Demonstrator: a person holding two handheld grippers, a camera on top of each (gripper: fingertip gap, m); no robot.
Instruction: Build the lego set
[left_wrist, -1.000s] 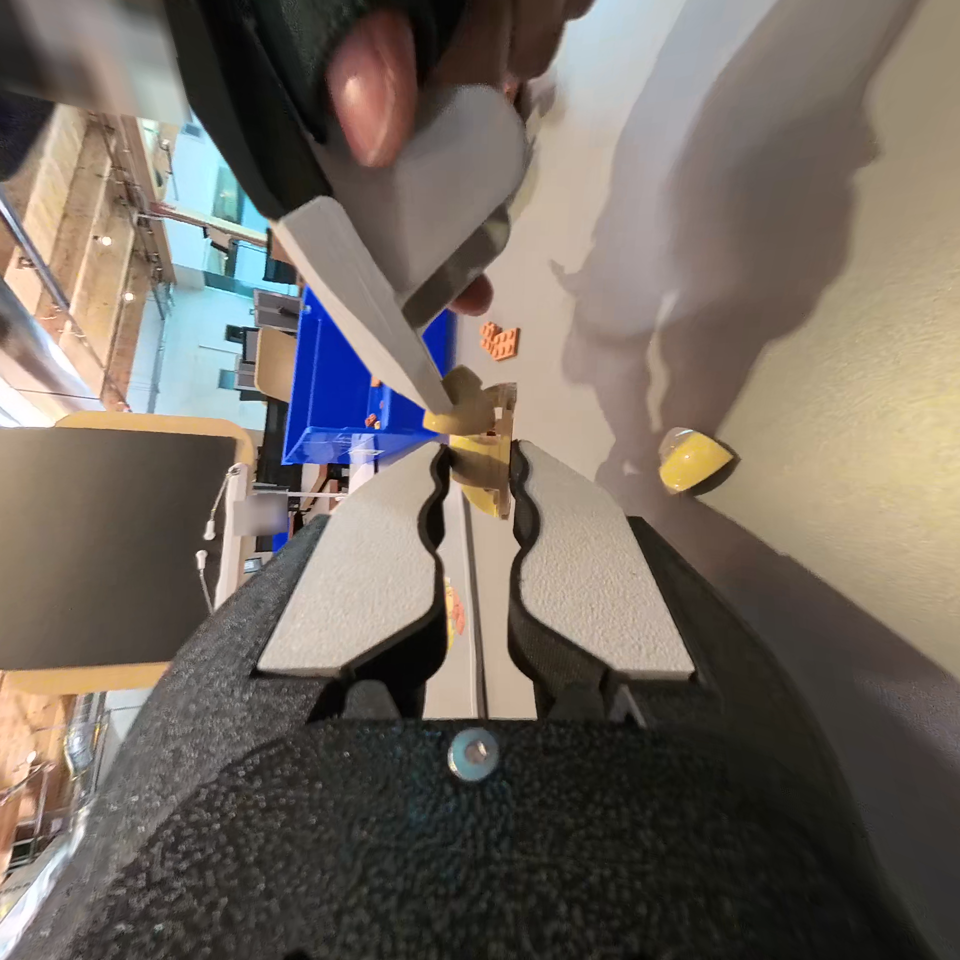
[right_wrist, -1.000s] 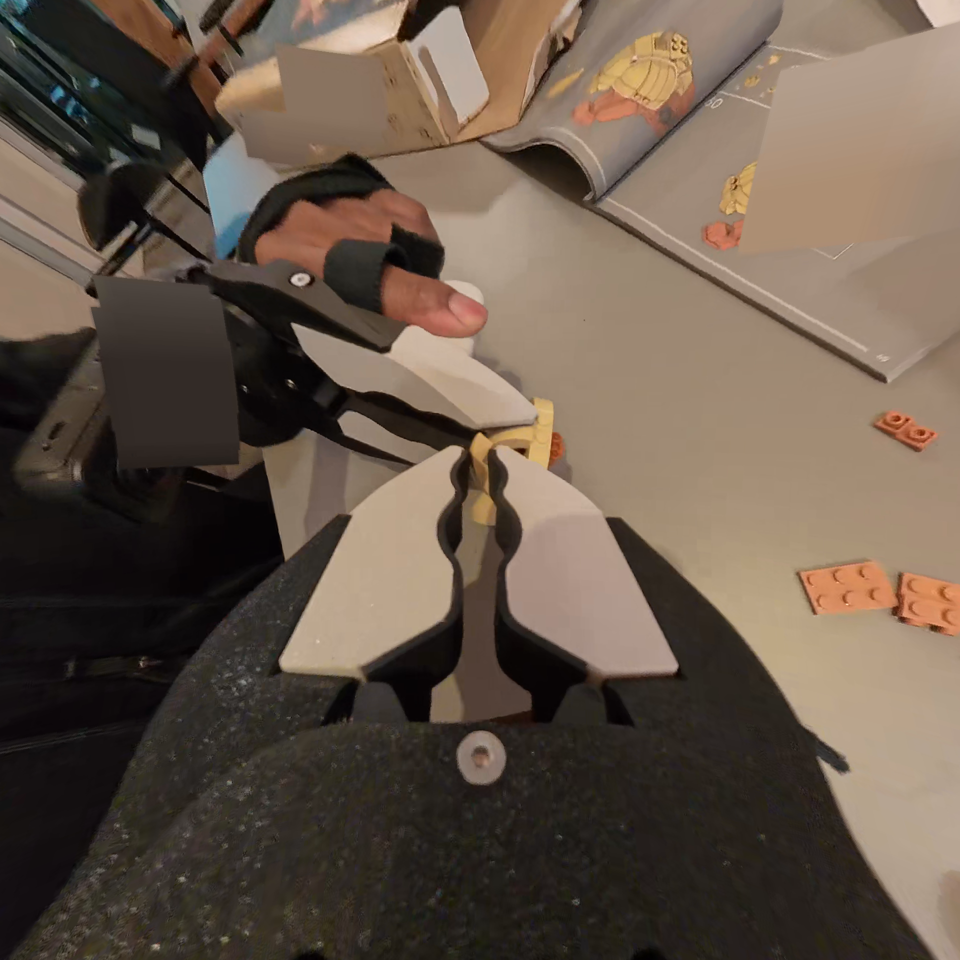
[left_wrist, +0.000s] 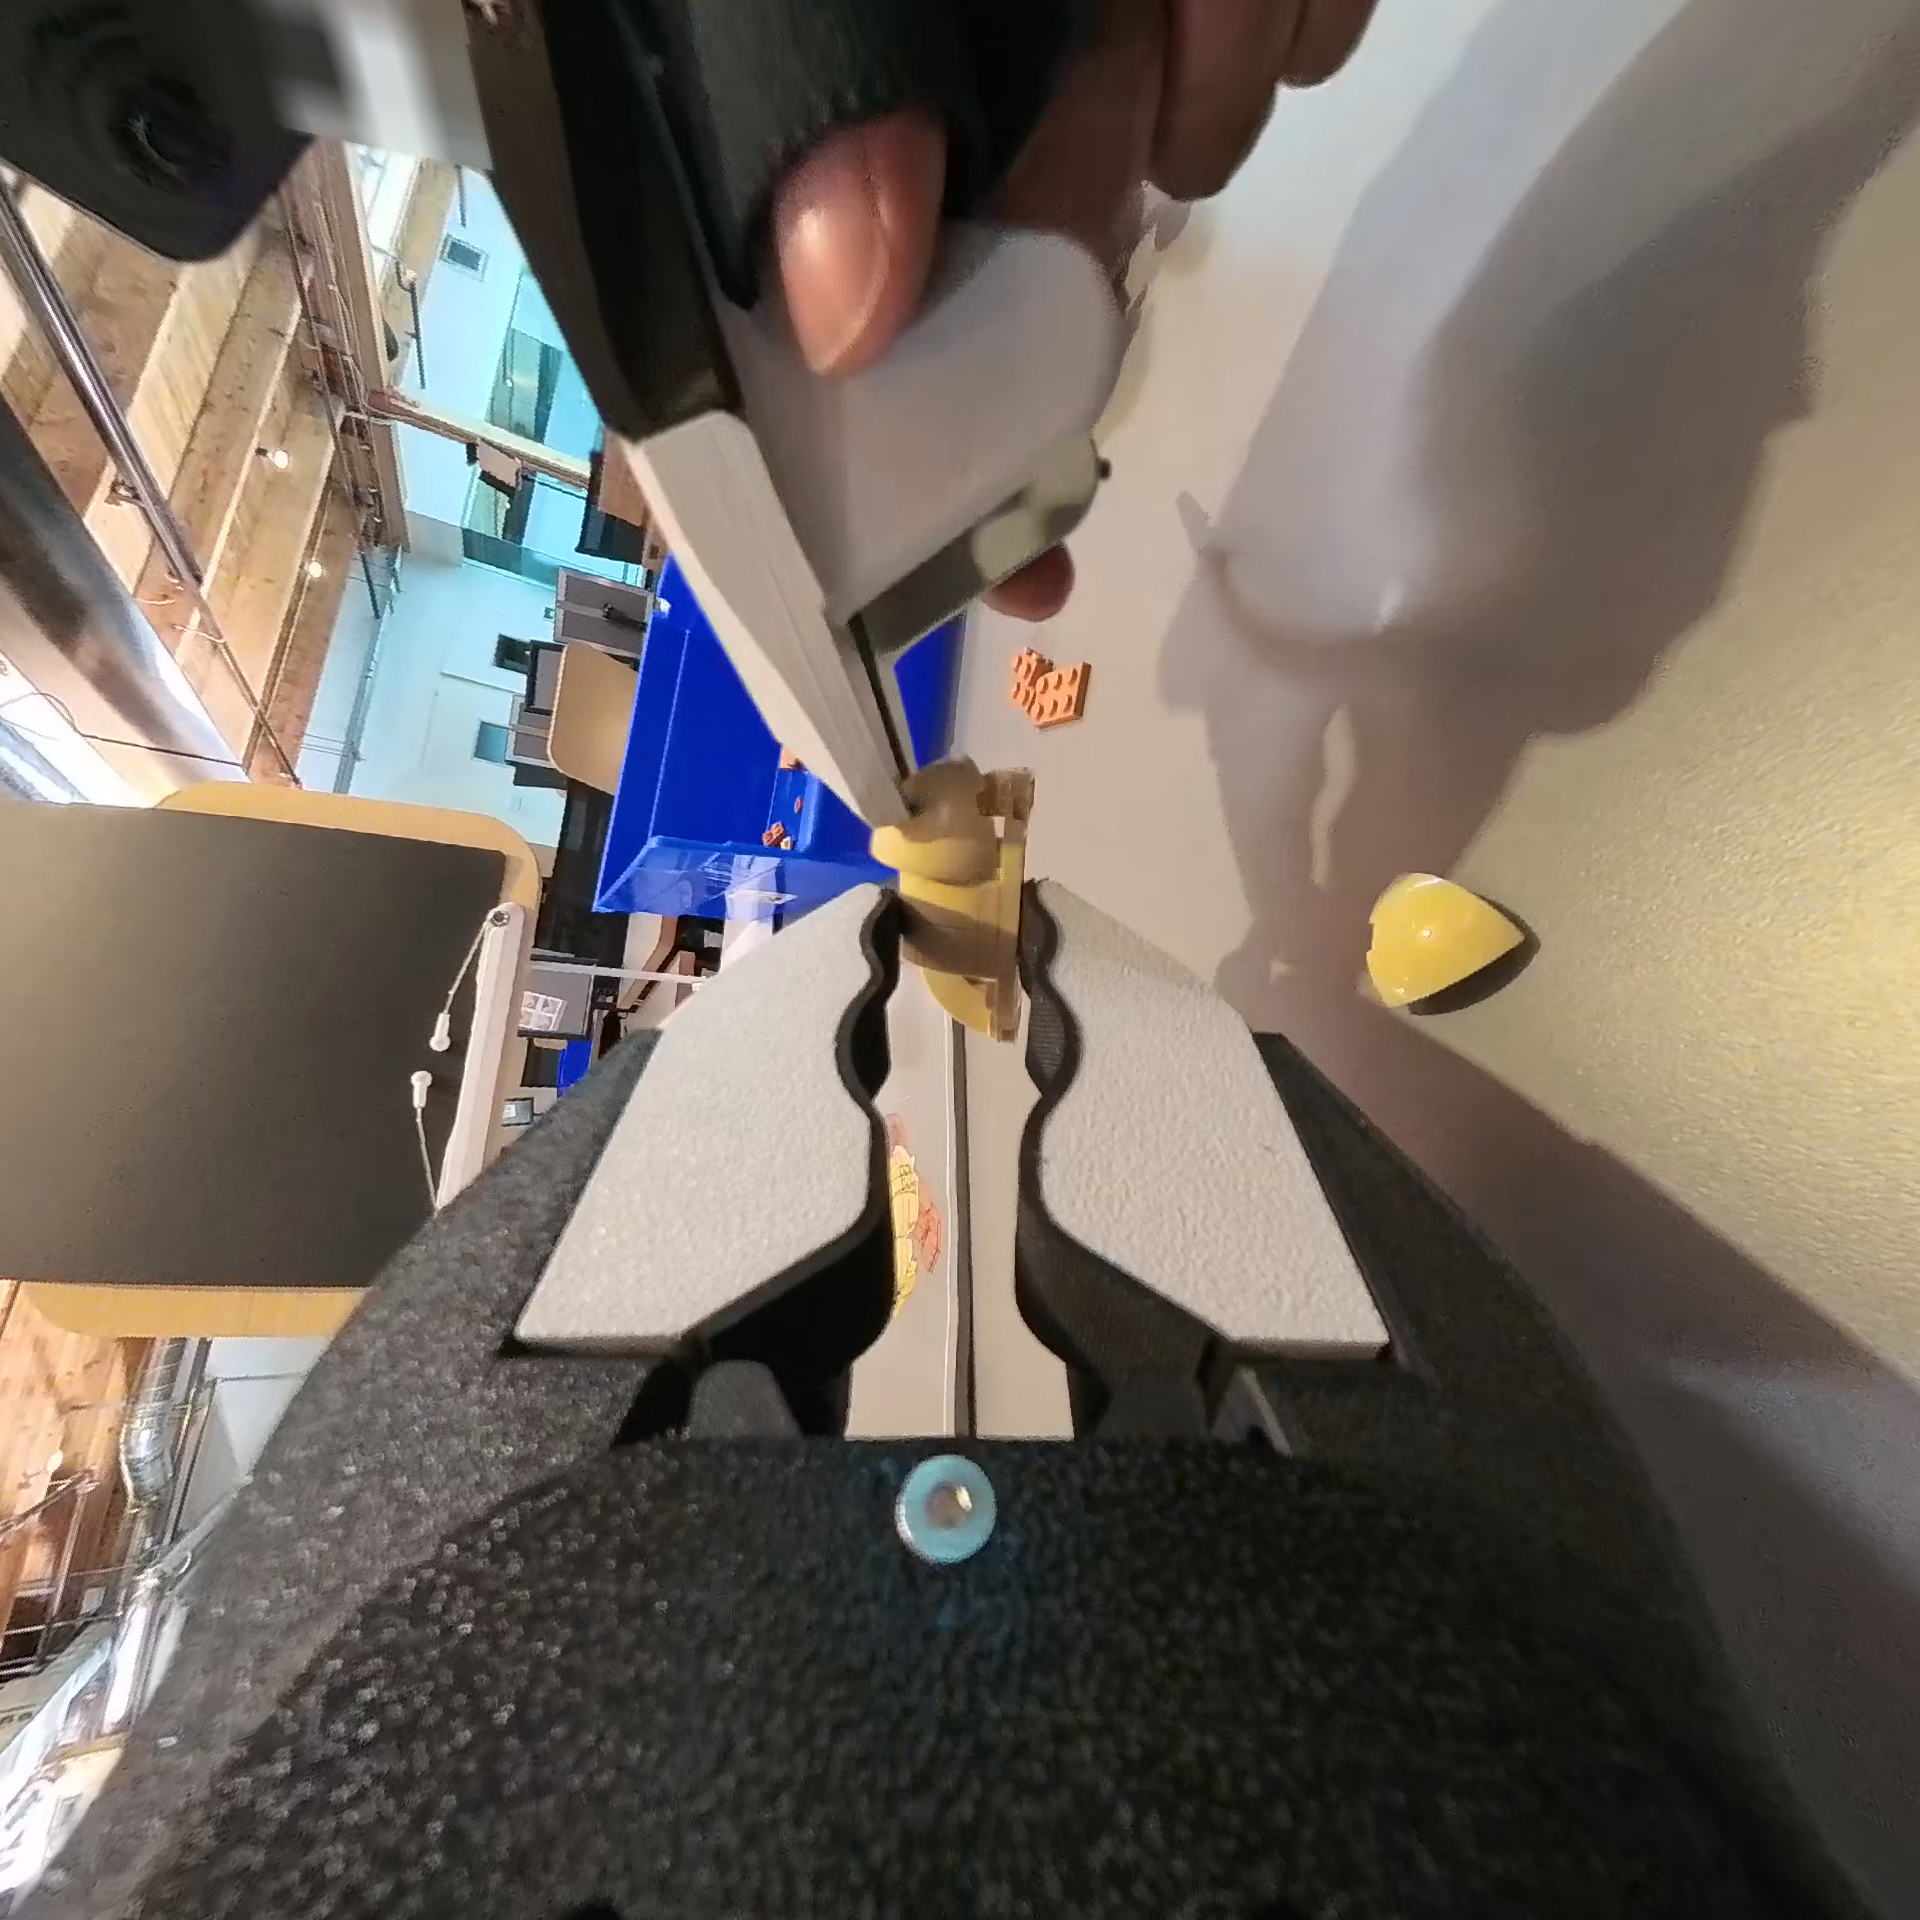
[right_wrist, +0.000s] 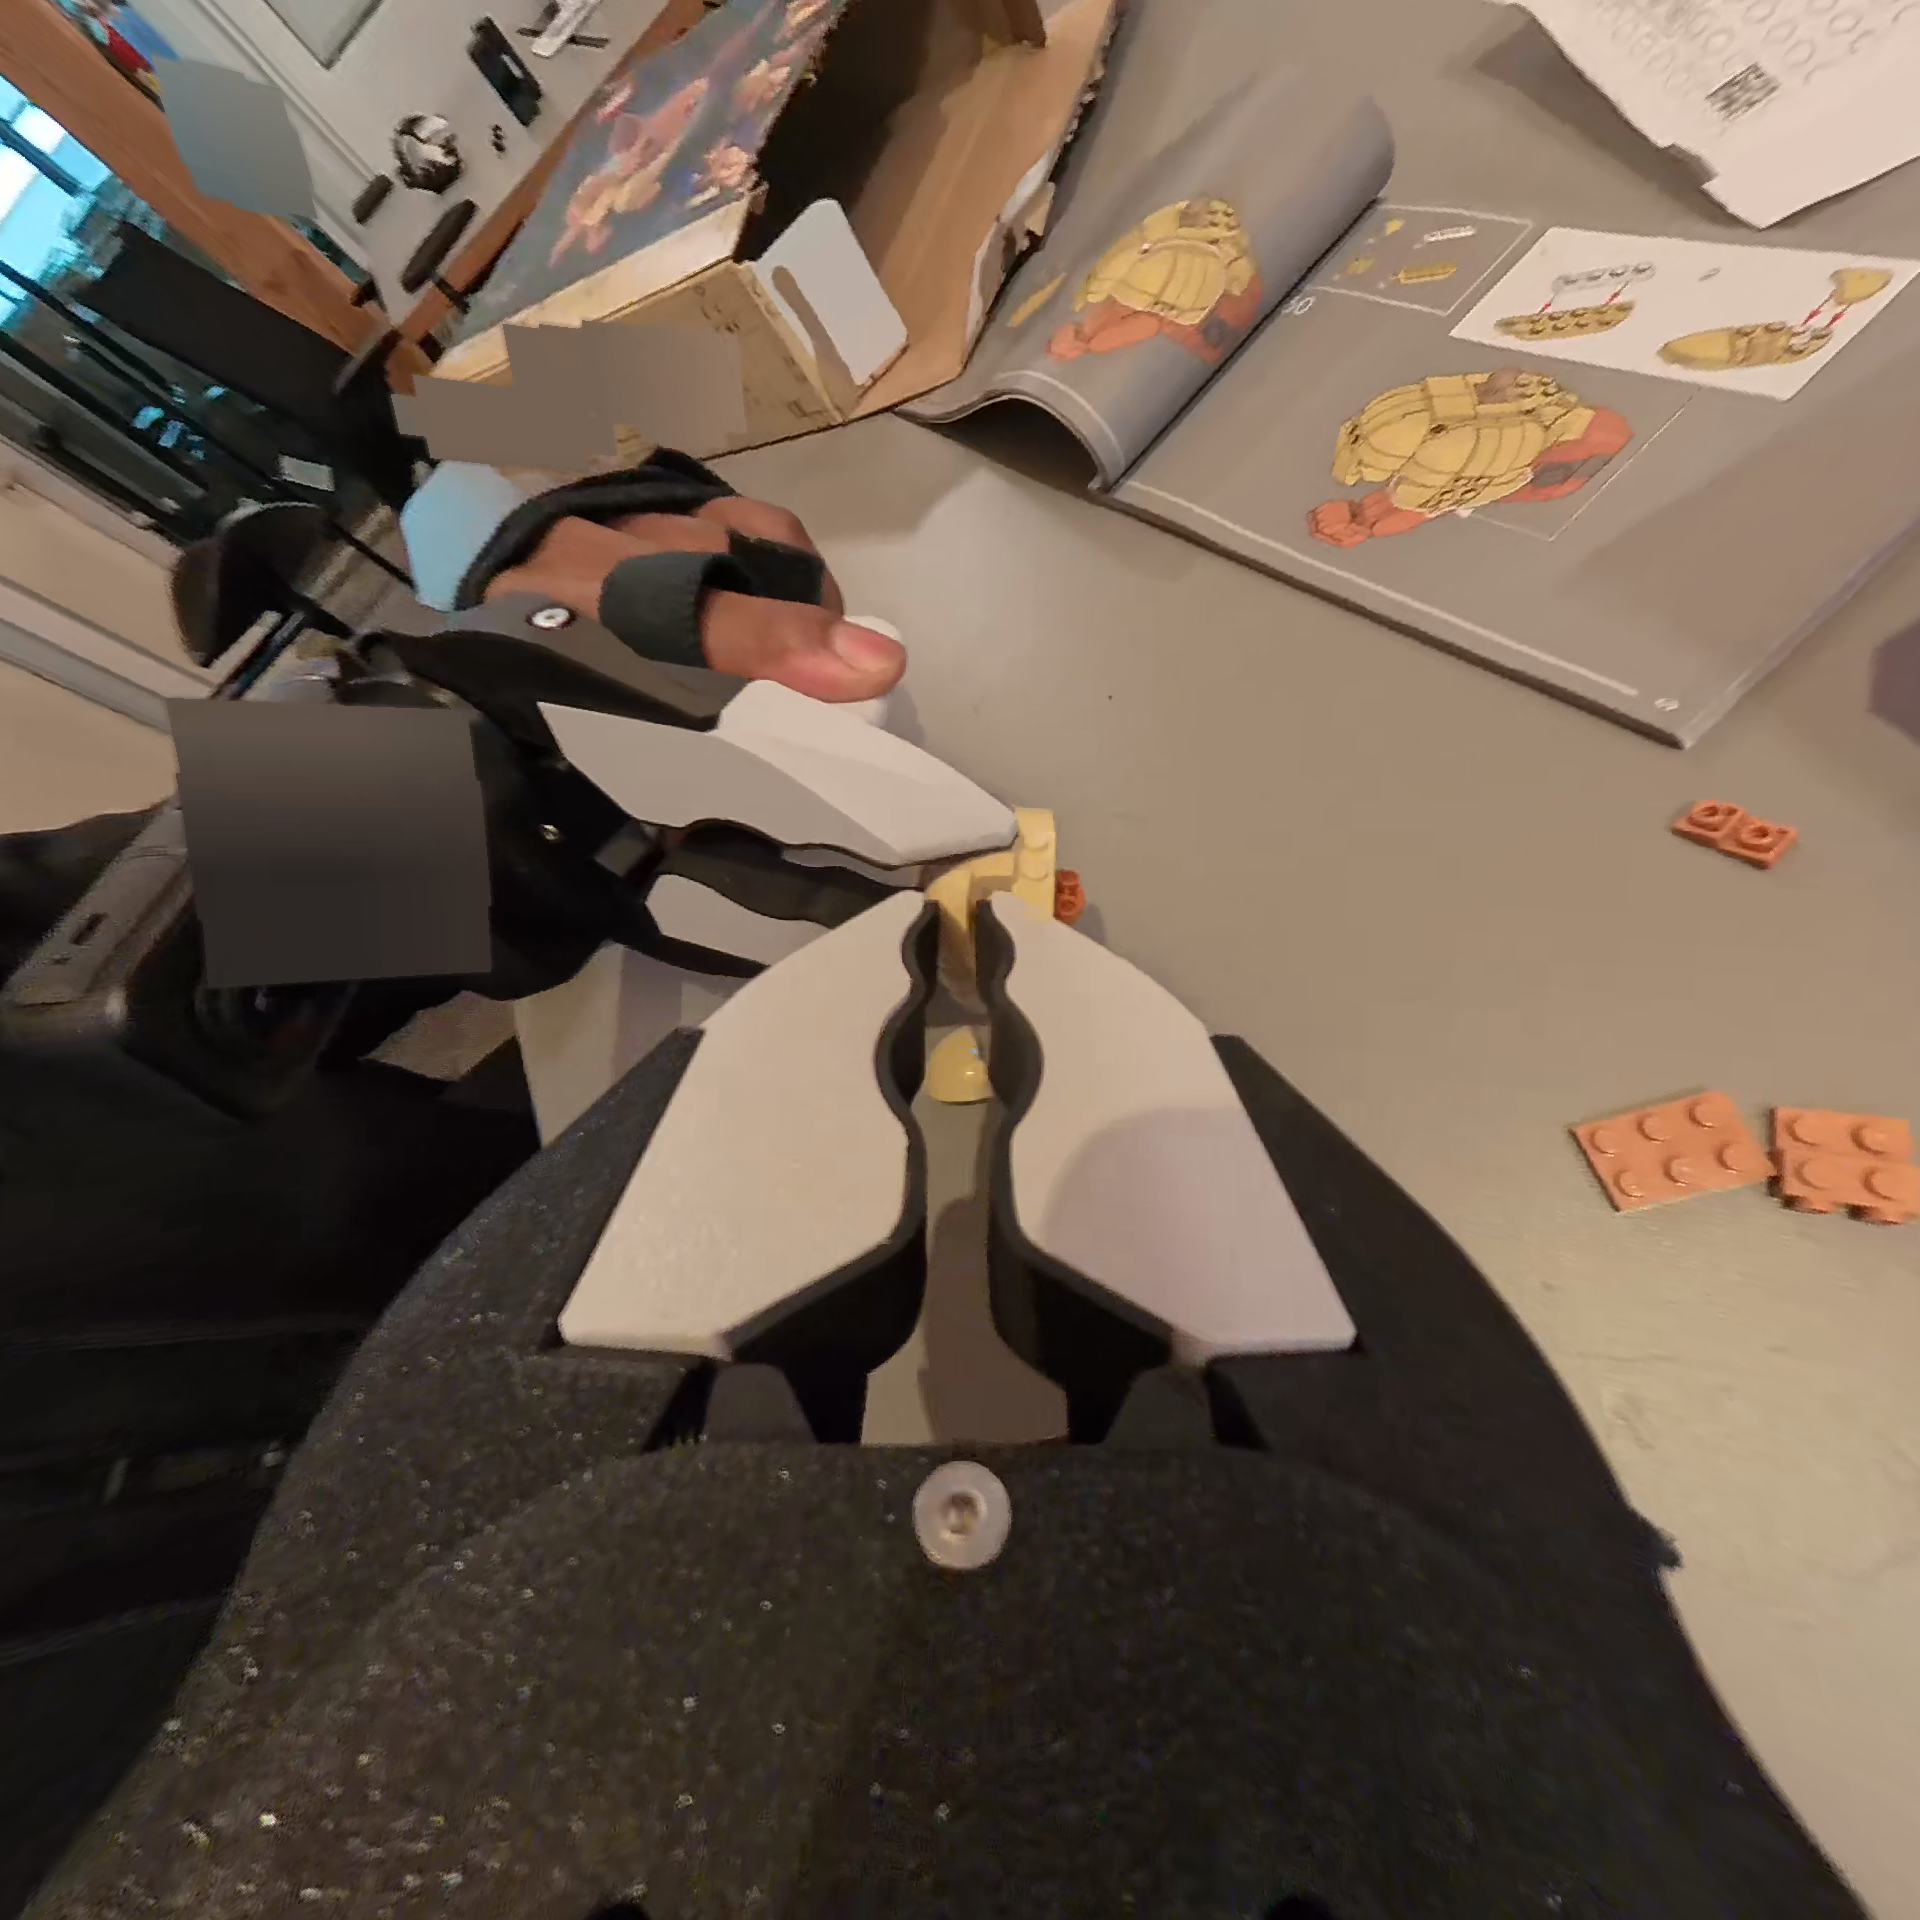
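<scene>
My left gripper (left_wrist: 961, 904) is shut on a tan lego assembly (left_wrist: 971, 956) and holds it above the grey table. My right gripper (right_wrist: 956, 914) is shut on a small tan piece (right_wrist: 954, 951) that meets that assembly. In the left wrist view the right gripper (left_wrist: 894, 805) comes in from above with its tan piece (left_wrist: 940, 826) against the assembly. In the right wrist view the left gripper (right_wrist: 1003, 831) reaches in from the left, and the assembly (right_wrist: 1034, 842) shows at its tips. A yellow dome piece (left_wrist: 1439, 951) lies on the table.
Orange plates (right_wrist: 1668, 1148) and a small orange piece (right_wrist: 1733, 833) lie on the table to the right. An open instruction booklet (right_wrist: 1455, 447) and a cardboard box (right_wrist: 727, 208) lie at the back. A blue bin (left_wrist: 717, 790) stands beyond the table. Left and right tips are no more than a few centimetres apart.
Both grippers stay shut on their tan pieces, held together. The right gripper has come a little closer to the left one and the right wrist view has tilted slightly.
</scene>
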